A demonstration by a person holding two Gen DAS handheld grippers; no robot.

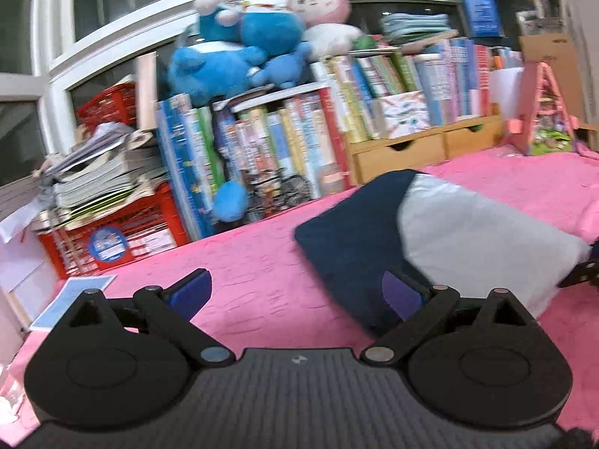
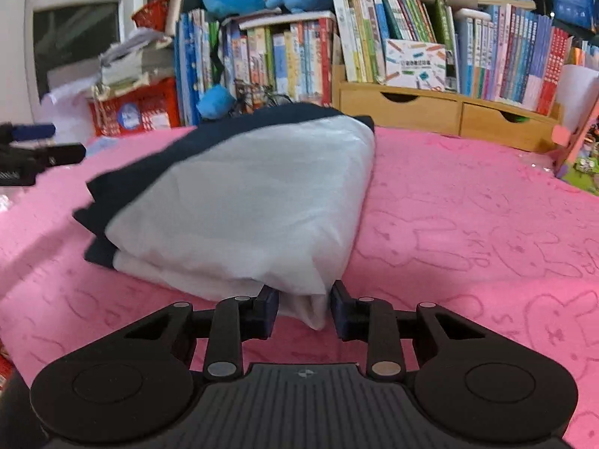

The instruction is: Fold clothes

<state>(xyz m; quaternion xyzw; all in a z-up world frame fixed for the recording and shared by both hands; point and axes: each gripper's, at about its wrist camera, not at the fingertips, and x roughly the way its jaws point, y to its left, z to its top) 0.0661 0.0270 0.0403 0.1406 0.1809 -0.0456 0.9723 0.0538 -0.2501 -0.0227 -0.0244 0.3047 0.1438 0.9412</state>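
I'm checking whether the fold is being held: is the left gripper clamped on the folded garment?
No: the left gripper is wide open over the pink blanket, gripping nothing, beside the garment.

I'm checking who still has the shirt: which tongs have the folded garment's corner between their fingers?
The right tongs: a white corner of the folded garment sits between their fingers. The left tongs gape wide over bare pink blanket.
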